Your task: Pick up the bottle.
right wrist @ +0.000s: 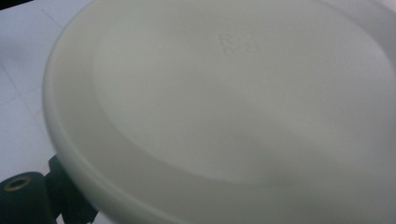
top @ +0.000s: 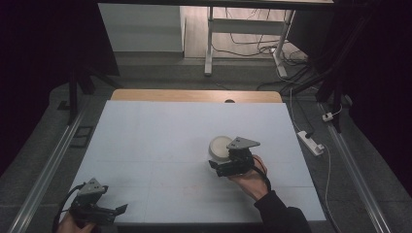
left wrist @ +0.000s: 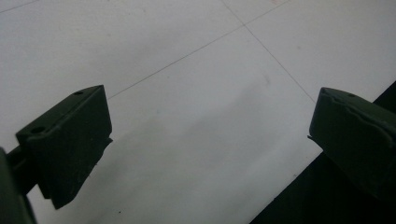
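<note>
Right gripper (top: pixel 224 162) sits at the near side of a round white container with a lid (top: pixel 221 147), right of the table's centre. Right gripper view shows the white lid (right wrist: pixel 243 102) very close, faint embossed mark on top, one black jaw tip poking out under the rim at lower left. Other jaw is hidden, so cannot tell if the jaws are clamped on the container or just around it. Contact looks likely, not confirmed.

Left gripper (top: pixel 104 209) rests at the near left corner of the white table (top: pixel 160 131), well apart from the container. Left gripper view: jaws spread wide, nothing between them, bare tabletop and the near table edge below. It is idle.

Progress, judged: early-to-middle. Reach to the container looks done, right gripper is at it. Container stands upright on the table, lid on, not lifted as far as the high view shows. Left to do: secure the grip, then lift, move or open, whichever the work is. Left gripper has no part yet; it may need to come in to steady the body if the lid is to come off.

Beyond the table's far edge: floor, desk legs, loose cables, power strip (top: pixel 311 142) at right.
</note>
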`<state>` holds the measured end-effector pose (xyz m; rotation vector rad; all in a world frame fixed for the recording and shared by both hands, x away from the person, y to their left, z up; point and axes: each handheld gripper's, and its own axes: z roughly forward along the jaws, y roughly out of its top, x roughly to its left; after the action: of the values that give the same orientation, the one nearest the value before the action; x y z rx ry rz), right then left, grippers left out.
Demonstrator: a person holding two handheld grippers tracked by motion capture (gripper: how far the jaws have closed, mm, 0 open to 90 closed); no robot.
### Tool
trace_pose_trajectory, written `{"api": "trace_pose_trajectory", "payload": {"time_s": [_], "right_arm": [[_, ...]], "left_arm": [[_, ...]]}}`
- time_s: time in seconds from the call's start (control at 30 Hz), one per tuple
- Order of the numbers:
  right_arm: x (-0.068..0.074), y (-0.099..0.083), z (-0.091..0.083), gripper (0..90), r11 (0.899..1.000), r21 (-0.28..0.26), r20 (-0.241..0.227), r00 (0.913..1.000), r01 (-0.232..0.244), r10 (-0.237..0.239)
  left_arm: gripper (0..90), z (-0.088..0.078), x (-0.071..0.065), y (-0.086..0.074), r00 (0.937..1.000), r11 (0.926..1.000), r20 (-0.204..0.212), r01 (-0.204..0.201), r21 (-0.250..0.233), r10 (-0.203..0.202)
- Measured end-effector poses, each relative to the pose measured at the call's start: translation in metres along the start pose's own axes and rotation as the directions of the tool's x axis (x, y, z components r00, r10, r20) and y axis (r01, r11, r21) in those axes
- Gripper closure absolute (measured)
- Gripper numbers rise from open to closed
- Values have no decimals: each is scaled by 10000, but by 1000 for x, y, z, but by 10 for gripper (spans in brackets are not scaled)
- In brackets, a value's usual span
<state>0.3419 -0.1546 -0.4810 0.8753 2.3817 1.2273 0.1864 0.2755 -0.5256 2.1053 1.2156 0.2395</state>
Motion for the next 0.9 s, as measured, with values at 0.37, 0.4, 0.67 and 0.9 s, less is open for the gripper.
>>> {"api": "trace_pose_trajectory", "payload": {"time_s": [0.37,0.4,0.67,0.9], "right_arm": [[26,5,6,64,9990,-17,-600,9972,442,-442],[26,5,6,64,9990,-17,-600,9972,442,-442],[43,6,11,64,9972,77,-865,9936,741,-732],[57,5,15,64,9943,177,-1177,9878,1052,-1024]], "left_arm": [[3,0,0,0,10000,10000,12,9,-7,-9],[3,0,0,0,10000,10000,14,7,-3,-7],[3,0,0,0,10000,10000,12,1,18,-1],[3,0,0,0,10000,10000,18,2,35,-2]]}}
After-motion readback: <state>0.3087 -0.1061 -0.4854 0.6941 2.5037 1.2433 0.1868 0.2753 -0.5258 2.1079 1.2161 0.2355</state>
